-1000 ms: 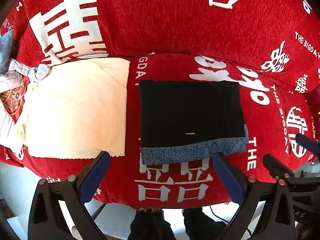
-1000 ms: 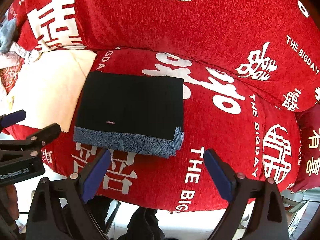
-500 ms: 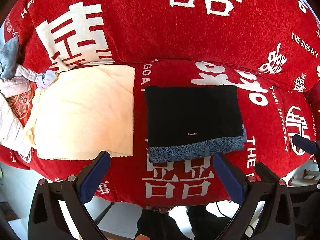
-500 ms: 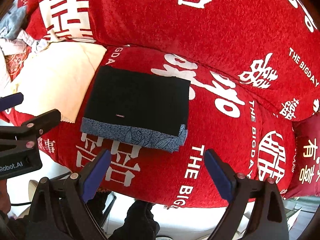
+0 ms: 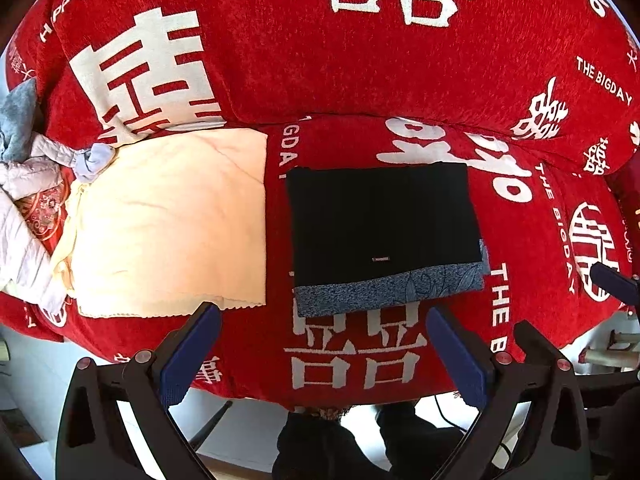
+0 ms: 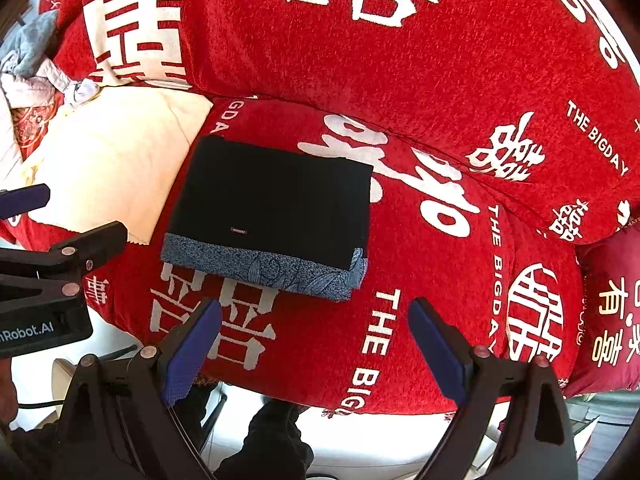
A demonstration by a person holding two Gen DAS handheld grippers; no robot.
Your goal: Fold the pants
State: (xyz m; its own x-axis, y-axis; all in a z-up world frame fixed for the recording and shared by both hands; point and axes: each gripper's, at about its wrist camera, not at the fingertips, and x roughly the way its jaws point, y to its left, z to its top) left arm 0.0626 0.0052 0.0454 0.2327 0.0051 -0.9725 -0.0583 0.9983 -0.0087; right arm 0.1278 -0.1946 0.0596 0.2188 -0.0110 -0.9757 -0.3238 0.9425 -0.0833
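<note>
Sofa (image 5: 400, 60), red cover with white lettering. On the seat: folded pants (image 5: 384, 232), centre; cream cloth (image 5: 168, 224) just beside, left; crumpled clothes (image 5: 24, 168) at far left.

Black pants (image 5: 384, 220), folded flat rectangle

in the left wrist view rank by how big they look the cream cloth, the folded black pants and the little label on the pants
1. cream cloth, the largest.
2. folded black pants, somewhat smaller.
3. label, a tiny strip.
All lie on the sofa at similar depth, so the order looks safe.
</note>
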